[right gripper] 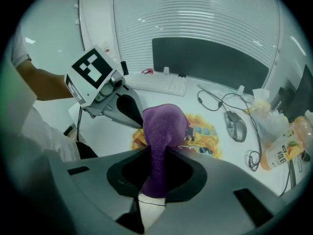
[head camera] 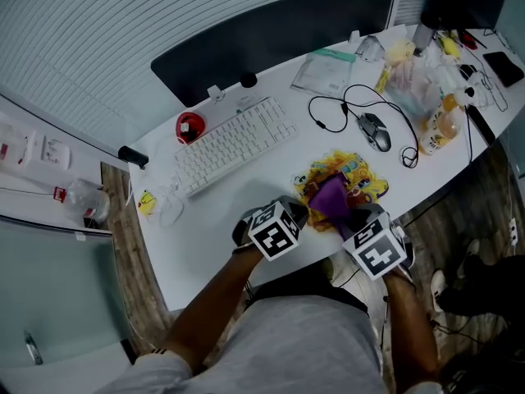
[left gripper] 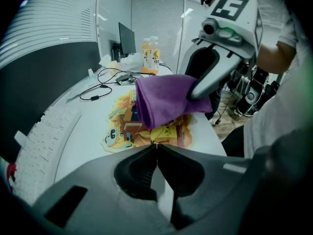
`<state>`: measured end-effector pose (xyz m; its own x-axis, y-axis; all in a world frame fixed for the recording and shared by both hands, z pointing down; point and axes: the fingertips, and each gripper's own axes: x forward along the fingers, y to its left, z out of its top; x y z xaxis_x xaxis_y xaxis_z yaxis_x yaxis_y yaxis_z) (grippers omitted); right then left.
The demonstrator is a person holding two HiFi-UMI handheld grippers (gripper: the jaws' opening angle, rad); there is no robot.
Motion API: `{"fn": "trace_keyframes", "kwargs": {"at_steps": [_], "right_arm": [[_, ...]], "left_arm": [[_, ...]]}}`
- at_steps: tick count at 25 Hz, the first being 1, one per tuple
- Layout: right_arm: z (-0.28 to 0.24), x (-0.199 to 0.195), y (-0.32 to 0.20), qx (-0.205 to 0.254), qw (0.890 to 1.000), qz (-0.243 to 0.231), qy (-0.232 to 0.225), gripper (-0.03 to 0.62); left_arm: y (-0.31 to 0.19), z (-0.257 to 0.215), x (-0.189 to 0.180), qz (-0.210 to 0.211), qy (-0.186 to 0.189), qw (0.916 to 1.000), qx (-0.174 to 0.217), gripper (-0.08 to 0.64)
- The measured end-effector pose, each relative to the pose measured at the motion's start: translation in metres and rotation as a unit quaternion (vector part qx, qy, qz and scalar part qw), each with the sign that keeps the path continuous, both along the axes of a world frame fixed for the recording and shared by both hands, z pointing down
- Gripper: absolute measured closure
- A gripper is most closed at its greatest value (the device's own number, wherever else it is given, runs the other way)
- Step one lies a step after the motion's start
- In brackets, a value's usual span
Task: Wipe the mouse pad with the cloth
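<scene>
Head view: your left gripper [head camera: 297, 212] and right gripper [head camera: 354, 220] met at the near edge of the white desk [head camera: 205, 236], with the purple cloth [head camera: 332, 199] bunched between them over the yellow cartoon mouse pad [head camera: 365, 179]. To the left of the mouse pad lay a keyboard [head camera: 234, 142], and beyond it a wired mouse [head camera: 376, 131].
Left gripper view: your jaws were closed on nothing, tips touching, pointed at the near edge of the mouse pad. The cloth hung from the right gripper above the printed surface.
Right gripper view: your jaws were clamped on the cloth, which rose in a fold out of the jaw opening, with the left gripper just beside it
</scene>
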<state>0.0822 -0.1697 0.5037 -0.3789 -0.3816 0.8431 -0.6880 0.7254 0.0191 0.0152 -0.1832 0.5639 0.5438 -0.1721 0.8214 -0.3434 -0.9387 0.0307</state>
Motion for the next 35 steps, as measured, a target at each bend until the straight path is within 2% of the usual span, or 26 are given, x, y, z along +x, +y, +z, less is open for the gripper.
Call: {"fn": "trace_keyframes", "kwargs": {"at_steps": [9,14,20,30,35], "right_arm": [[0.026,-0.035,0.018,-0.026,0.997,-0.058,0.037,0.522],[0.030,-0.037,0.017,-0.030,0.996,-0.067,0.050,0.522],[0.029,-0.009,0.012,-0.032,0.997,-0.043,0.059,0.522],[0.031,0.056,0.004,-0.033,0.997,0.035,0.065,0.522],[0.030,0.078,-0.001,-0.031,0.996,0.058,0.065,0.522]], "left_arm": [[0.001,0.000,0.000,0.002,0.001,1.0000,0.001,0.541],[0.001,-0.001,0.000,0.003,0.000,1.0000,0.003,0.542],[0.001,-0.001,0.000,0.004,0.001,1.0000,0.003,0.543],[0.000,0.000,0.000,0.005,0.003,1.0000,0.000,0.542],[0.000,0.000,-0.001,0.007,-0.002,1.0000,-0.002,0.541]]}}
